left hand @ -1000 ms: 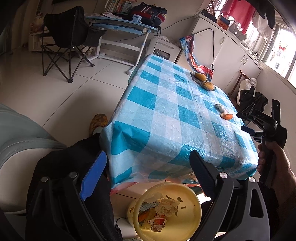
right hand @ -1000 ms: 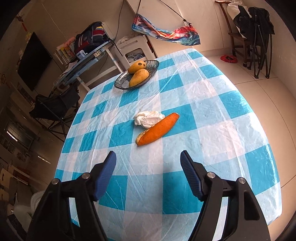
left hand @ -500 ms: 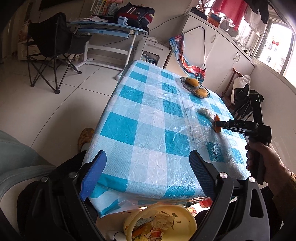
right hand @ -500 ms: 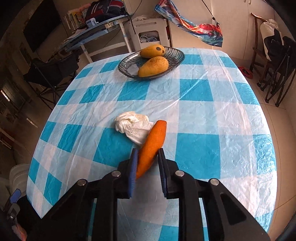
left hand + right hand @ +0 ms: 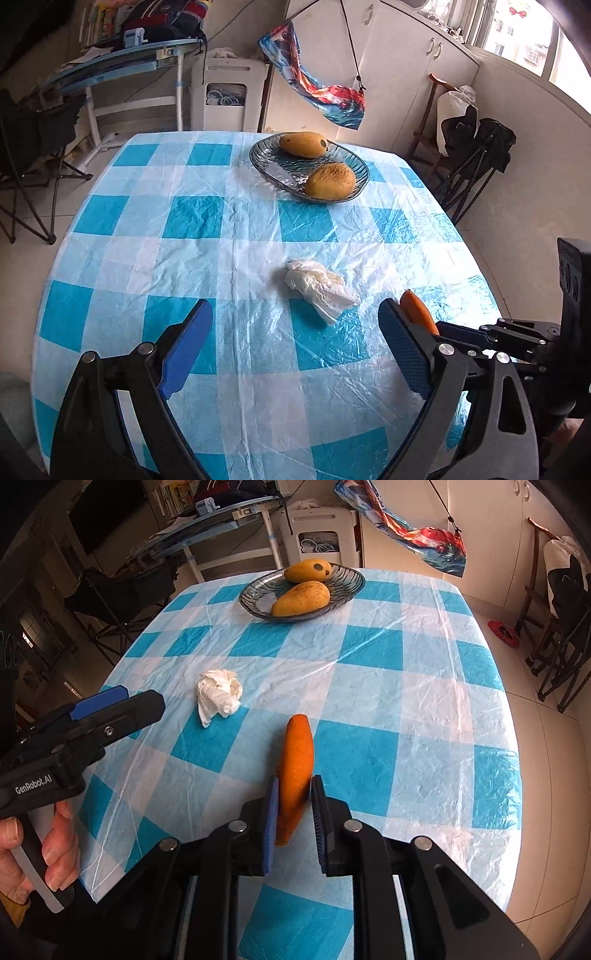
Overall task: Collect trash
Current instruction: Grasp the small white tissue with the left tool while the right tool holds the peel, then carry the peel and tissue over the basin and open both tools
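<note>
Room: white cabinets (image 5: 406,74) at 1 o'clock, a desk (image 5: 221,520) at 11 o'clock, folding chairs at both sides.
Table (image 5: 388,686): blue-and-white check cloth under crinkled clear plastic, probably slippery.
Bowl (image 5: 255,594): glass, at 12 o'clock on the far end, holding two mangoes (image 5: 301,598).
Peel (image 5: 295,760): orange, curved, looks light and fairly stiff; lifted off the cloth, gripped near its lower end.
Tissue (image 5: 319,284): crumpled, white, soft and weightless; lies mid-table, best pinched across the bulk.
Right gripper (image 5: 293,823): clamped narrow on the peel.
Left gripper (image 5: 291,350): spread wide, empty, tissue at its 12 o'clock.
</note>
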The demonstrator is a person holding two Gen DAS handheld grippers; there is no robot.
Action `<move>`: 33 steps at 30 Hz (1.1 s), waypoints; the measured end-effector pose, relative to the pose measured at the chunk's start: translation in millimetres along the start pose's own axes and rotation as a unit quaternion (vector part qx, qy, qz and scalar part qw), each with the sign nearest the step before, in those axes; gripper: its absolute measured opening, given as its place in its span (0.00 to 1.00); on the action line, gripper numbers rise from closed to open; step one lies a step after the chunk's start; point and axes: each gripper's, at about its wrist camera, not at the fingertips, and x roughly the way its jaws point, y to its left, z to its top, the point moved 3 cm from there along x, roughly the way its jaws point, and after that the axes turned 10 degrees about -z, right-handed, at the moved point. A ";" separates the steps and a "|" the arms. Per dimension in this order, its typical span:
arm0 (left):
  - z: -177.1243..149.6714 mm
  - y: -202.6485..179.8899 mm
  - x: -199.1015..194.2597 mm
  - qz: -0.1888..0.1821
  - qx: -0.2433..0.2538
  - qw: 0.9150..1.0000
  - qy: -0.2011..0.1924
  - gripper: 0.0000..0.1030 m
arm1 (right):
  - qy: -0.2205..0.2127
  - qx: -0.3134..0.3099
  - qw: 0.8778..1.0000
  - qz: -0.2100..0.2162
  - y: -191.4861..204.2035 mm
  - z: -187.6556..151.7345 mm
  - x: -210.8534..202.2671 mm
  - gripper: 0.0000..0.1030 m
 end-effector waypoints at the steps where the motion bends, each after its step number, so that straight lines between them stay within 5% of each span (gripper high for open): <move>1: 2.5 -1.6 8.5 0.008 -0.001 1.000 0.004 0.85 | 0.001 0.000 1.000 0.001 0.0 0.4 1.6 0.25; 4: 8.2 -6.6 32.1 0.040 0.008 0.999 0.016 0.79 | 0.000 0.003 1.000 0.007 -0.9 2.2 4.4 0.27; 9: 6.8 -8.9 49.7 0.033 0.030 0.999 0.031 0.14 | -0.006 0.002 1.000 0.010 -0.3 2.3 5.2 0.28; 14: -0.7 -9.5 19.4 0.015 0.032 0.999 0.008 0.11 | -0.003 0.000 0.999 0.032 4.1 1.8 6.6 0.15; 33: -94.7 39.4 -163.4 0.058 0.012 0.996 -0.067 0.11 | -0.079 -0.024 0.986 0.147 85.8 -39.5 -61.2 0.13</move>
